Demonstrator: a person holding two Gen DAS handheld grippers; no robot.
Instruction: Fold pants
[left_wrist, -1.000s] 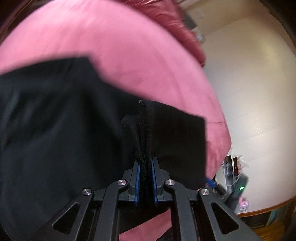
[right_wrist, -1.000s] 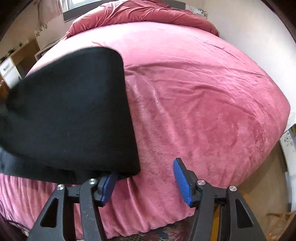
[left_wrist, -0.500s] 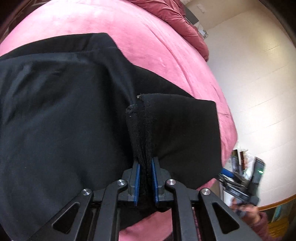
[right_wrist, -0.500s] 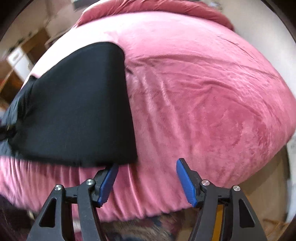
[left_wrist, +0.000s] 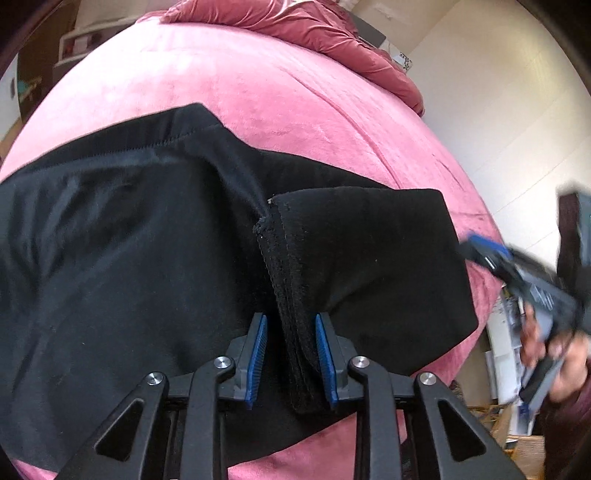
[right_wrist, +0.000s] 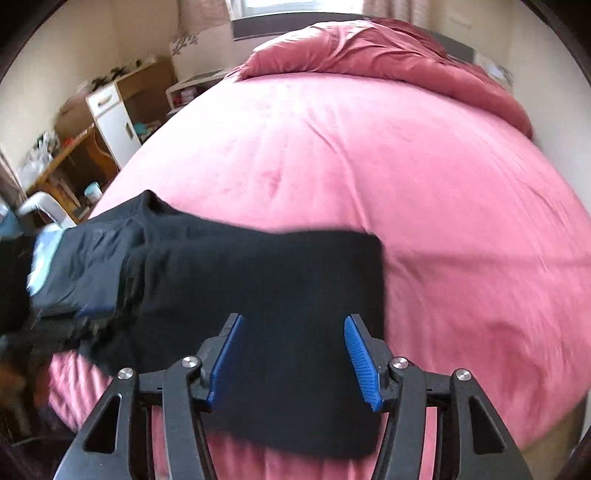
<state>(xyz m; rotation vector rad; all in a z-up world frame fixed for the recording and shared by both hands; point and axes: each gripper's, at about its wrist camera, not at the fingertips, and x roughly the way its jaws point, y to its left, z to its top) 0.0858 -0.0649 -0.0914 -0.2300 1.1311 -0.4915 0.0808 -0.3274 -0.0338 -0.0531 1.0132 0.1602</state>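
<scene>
Black pants (left_wrist: 129, 258) lie folded across the near part of a pink bed (left_wrist: 258, 92). A thick seamed edge (left_wrist: 284, 258) of the pants stands up between the jaws of my left gripper (left_wrist: 290, 319). Those jaws are opening: the edge leans on the right pad, with a gap at the left pad. In the right wrist view the pants (right_wrist: 258, 280) spread below my right gripper (right_wrist: 293, 319). Its jaws are wide and closing, hovering over the cloth with nothing pinched. The right gripper (left_wrist: 491, 258) also shows blurred, held by a hand (left_wrist: 546, 339), at the pants' right end.
A crumpled dark pink duvet (right_wrist: 369, 48) is bunched at the head of the bed (right_wrist: 369, 166). A wooden desk with a white cabinet (right_wrist: 110, 114) stands left of the bed. A pale wall (left_wrist: 498, 110) runs along the right side. Cluttered shelves (left_wrist: 509, 354) sit low right.
My left jaws have spread apart from the pinched edge. My right gripper rose and swung left, from beside the pants' corner to over the cloth.
</scene>
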